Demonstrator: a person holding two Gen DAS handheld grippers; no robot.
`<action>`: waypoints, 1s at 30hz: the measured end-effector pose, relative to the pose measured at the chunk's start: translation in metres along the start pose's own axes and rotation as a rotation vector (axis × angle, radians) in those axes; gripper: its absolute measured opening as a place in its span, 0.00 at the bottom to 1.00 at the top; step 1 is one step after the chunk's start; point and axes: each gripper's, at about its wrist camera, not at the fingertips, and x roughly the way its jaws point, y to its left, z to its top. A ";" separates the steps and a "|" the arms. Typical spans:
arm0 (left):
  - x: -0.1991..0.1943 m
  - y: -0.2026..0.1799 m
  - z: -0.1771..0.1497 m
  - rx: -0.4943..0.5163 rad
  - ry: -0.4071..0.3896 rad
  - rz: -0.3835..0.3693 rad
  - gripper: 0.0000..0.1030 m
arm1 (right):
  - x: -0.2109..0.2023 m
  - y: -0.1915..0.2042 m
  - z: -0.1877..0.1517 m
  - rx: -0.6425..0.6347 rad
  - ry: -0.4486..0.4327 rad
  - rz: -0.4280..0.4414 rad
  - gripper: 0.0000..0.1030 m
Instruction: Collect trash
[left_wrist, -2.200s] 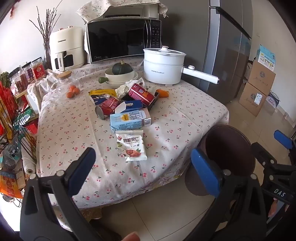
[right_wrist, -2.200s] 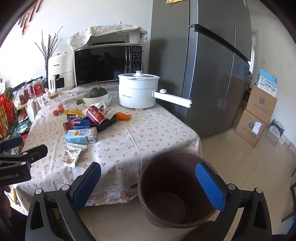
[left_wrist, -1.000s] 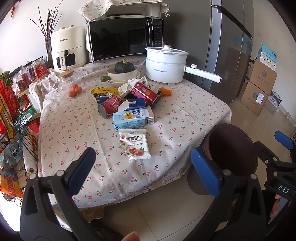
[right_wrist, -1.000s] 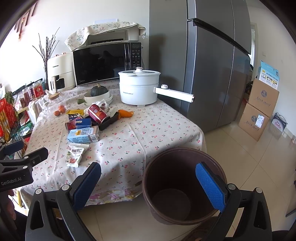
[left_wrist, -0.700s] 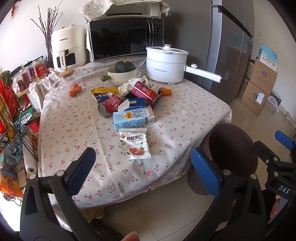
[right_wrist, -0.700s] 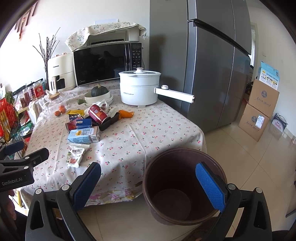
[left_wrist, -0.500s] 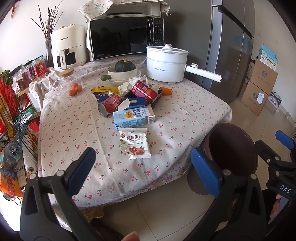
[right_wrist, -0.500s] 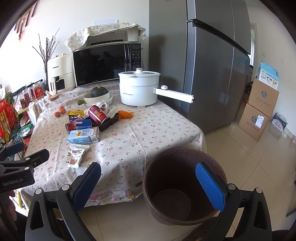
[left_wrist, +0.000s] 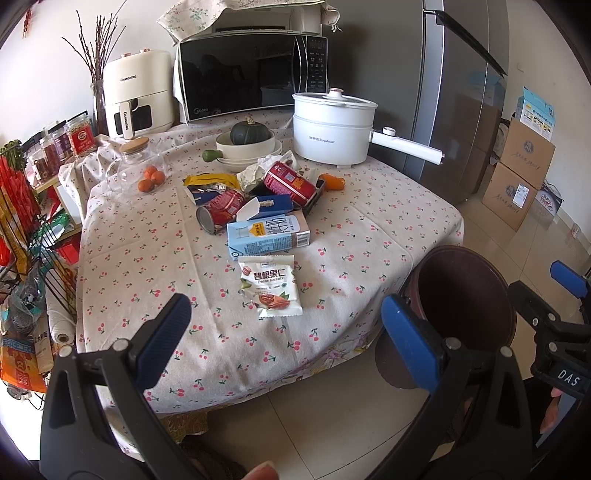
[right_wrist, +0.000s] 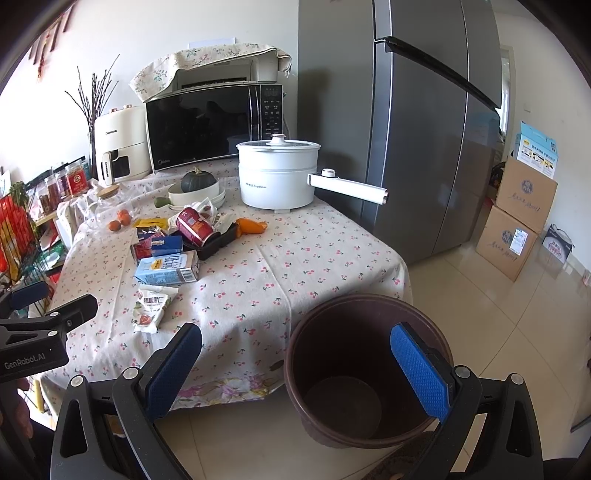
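Left wrist view: we see the snack packet (left_wrist: 270, 290) lying flat on the cherry-print tablecloth (left_wrist: 147, 258), ahead of the left gripper (left_wrist: 288, 332) and between the lines of its two blue pads, w/ a clear gap — nothing touching. Just behind the packet sits the blue milk carton (left_wrist: 267, 236) on its side, then a tipped red can (left_wrist: 219, 210), a second red can (left_wrist: 290, 181) resting in a black tray, and an orange wrapper (left_wrist: 332, 181) farther back. We read the left gripper's jaws as spread wide, holding nothing. Right wrist view: the right gripper (right_wrist: 295, 369) is likewise spread wide and empty, hanging over the floor; the brown bin (right_wrist: 369, 369) stands on the tiles just beside the table's corner, its mouth framed between the pads — no contact visible. The packet (right_wrist: 151, 310) lies off to that gripper's left, near the table's front edge.
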 end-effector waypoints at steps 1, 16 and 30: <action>0.001 0.000 -0.001 -0.001 0.001 0.001 1.00 | 0.000 0.000 0.000 0.002 0.000 0.000 1.00; 0.002 0.003 -0.001 -0.006 0.007 0.003 1.00 | 0.002 -0.001 -0.001 0.004 -0.001 -0.004 1.00; 0.003 0.004 -0.001 -0.011 0.024 0.005 1.00 | -0.002 -0.004 0.001 0.015 -0.004 -0.010 1.00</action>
